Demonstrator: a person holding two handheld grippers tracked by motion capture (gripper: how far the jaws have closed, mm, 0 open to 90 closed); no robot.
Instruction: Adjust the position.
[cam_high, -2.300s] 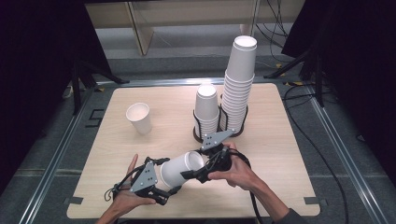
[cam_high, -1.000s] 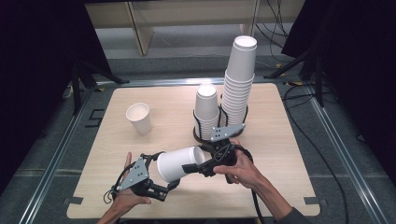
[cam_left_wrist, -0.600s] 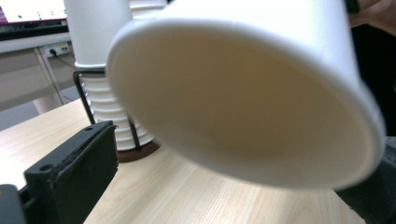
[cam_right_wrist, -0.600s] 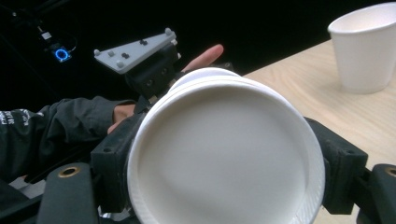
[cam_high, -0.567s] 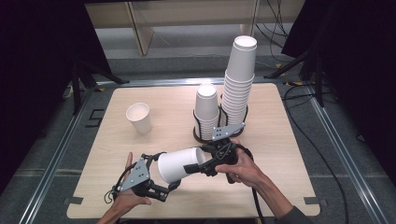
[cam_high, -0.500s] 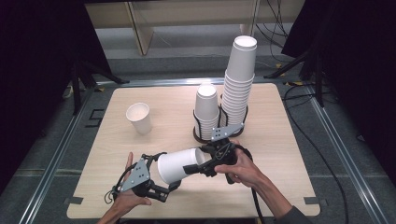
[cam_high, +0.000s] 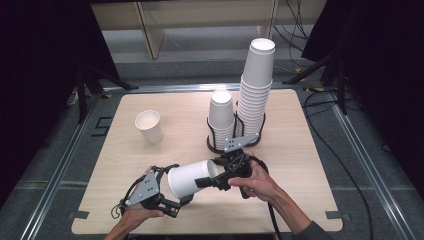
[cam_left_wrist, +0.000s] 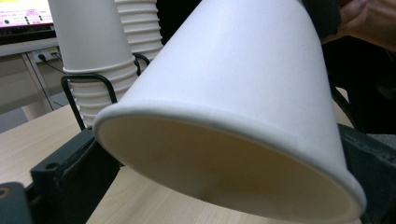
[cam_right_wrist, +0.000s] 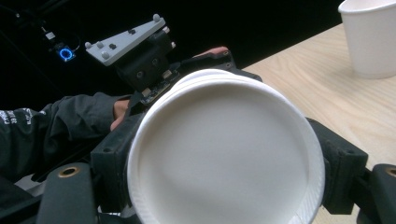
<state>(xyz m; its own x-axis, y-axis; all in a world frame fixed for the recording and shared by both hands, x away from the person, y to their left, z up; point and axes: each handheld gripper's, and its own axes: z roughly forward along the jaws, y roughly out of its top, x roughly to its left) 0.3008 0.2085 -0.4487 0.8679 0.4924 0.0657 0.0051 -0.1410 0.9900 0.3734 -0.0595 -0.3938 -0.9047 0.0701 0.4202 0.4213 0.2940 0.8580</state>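
A white paper cup (cam_high: 190, 177) lies on its side just above the table's front edge, held between both grippers. My left gripper (cam_high: 174, 186) grips its wide rim end. In the left gripper view the open mouth (cam_left_wrist: 243, 93) faces the camera, with a black jaw against each side. These jaws have just been closing on the cup. My right gripper (cam_high: 212, 172) is shut on the narrow end. In the right gripper view the cup's round base (cam_right_wrist: 224, 154) sits between its jaws, with the left gripper and a hand behind it.
A single upright cup (cam_high: 149, 126) stands at the table's left middle. A black wire holder (cam_high: 235, 145) behind the grippers carries a short cup stack (cam_high: 221, 112) and a tall one (cam_high: 256, 85). The wooden table (cam_high: 310, 160) has bare room at right. Cables lie on the floor.
Since the earliest frame the cup and left gripper have shifted a little left and the right gripper's plate has swung up. Over the last second almost nothing has moved.
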